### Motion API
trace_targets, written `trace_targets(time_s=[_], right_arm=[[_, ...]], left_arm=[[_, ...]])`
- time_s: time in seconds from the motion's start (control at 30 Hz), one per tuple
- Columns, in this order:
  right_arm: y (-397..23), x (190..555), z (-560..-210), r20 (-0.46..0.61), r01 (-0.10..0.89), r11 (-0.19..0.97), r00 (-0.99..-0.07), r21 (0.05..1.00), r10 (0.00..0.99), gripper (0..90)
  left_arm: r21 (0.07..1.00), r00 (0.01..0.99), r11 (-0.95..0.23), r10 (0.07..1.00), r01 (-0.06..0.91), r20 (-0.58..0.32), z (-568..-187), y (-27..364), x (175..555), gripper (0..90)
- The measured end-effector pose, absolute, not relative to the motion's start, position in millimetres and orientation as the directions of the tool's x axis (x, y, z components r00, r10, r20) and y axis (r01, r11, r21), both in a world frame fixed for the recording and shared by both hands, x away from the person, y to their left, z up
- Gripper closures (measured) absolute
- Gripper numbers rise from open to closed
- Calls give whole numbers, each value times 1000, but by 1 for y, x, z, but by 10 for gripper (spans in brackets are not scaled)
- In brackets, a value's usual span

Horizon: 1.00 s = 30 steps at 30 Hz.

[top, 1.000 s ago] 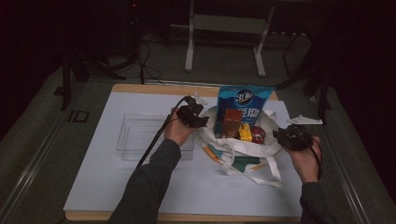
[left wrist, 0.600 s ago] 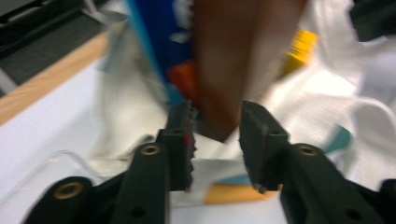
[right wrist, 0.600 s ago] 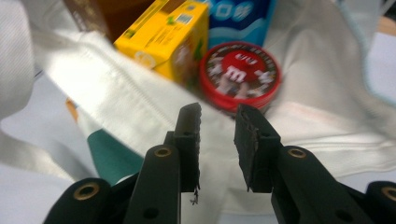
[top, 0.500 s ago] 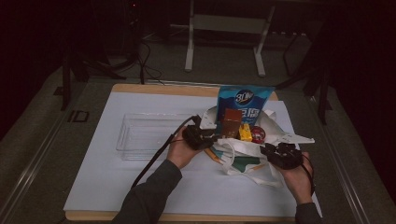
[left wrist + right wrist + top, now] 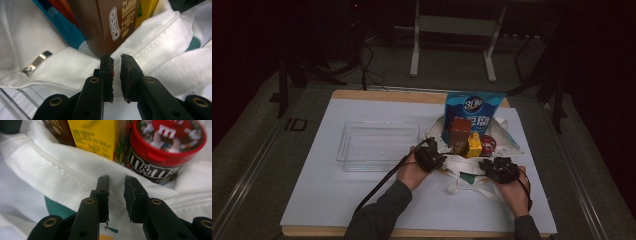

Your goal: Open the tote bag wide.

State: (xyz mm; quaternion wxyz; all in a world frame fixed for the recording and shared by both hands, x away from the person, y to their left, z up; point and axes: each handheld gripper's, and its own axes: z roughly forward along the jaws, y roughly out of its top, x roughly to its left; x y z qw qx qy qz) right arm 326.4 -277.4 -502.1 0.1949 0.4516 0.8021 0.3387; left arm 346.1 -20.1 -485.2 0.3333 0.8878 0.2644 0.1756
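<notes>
Both tools dropped to white bag (image 5: 472, 167) rim, jaws closing, unclamped.

White-covered table (image 5: 337, 200) carries 1 clear tray (image 5: 377, 145) and 1 white bag (image 5: 462, 167).

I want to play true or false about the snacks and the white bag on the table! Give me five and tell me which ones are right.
1. The brown Oreo box stands inside the white bag. True.
2. The clear tray is full of snacks. False: nothing lies in it.
3. The M&M's tub has a red lid. True.
4. The blue snack pouch lies flat on the tray. False: it stands upright in the bag.
5. The left gripper is at the bag's rim. True.
</notes>
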Motion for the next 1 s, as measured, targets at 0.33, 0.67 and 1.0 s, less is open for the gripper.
trace_targets(time_s=[0.33,0.67,1.0], right_arm=[[-272,329,-517,-28,613,384,-508,690,861,714],[-269,323,-523,-71,580,386,-490,718,869,690],[-273,318,-529,-53,553,347,-477,757,877,681]], left_arm=[[702,797,-610,596,367,101,-491,-18,348,800],[727,802,-570,596,383,45,-482,-10,349,737],[746,798,-571,595,343,89,-455,-2,356,745]])
